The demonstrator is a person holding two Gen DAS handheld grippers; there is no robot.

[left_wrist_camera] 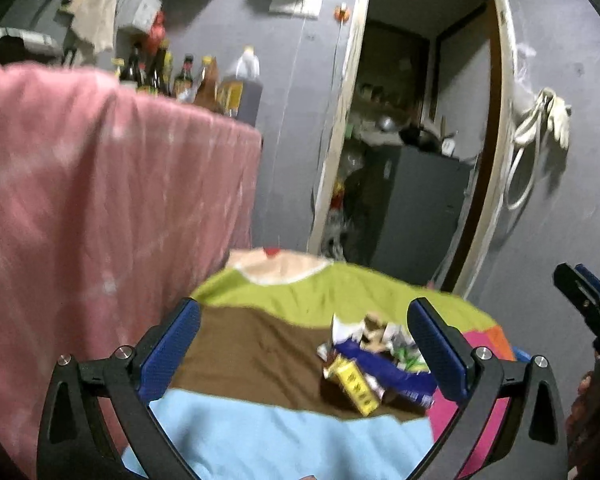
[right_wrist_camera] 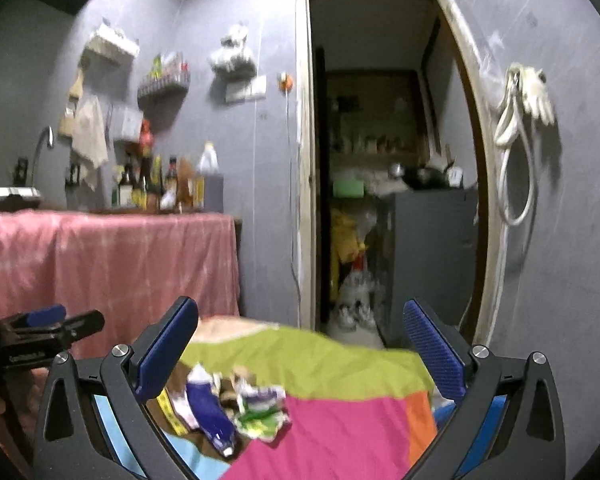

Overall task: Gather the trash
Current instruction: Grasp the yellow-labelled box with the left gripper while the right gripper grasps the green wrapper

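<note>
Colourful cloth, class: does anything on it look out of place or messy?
Yes. A heap of crumpled wrappers lies jumbled on the cloth, including a yellow box tipped on its side. Both grippers are open, touching nothing.

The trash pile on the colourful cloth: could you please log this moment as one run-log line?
phase: approach | left gripper: open, empty | right gripper: open, empty | trash pile: untouched on colourful cloth | collected: nothing visible

The trash pile (left_wrist_camera: 374,364) lies on the desk (left_wrist_camera: 260,360); bottles (left_wrist_camera: 188,76) stand behind-left of the desk, a doorway (left_wrist_camera: 412,140) behind it.
</note>
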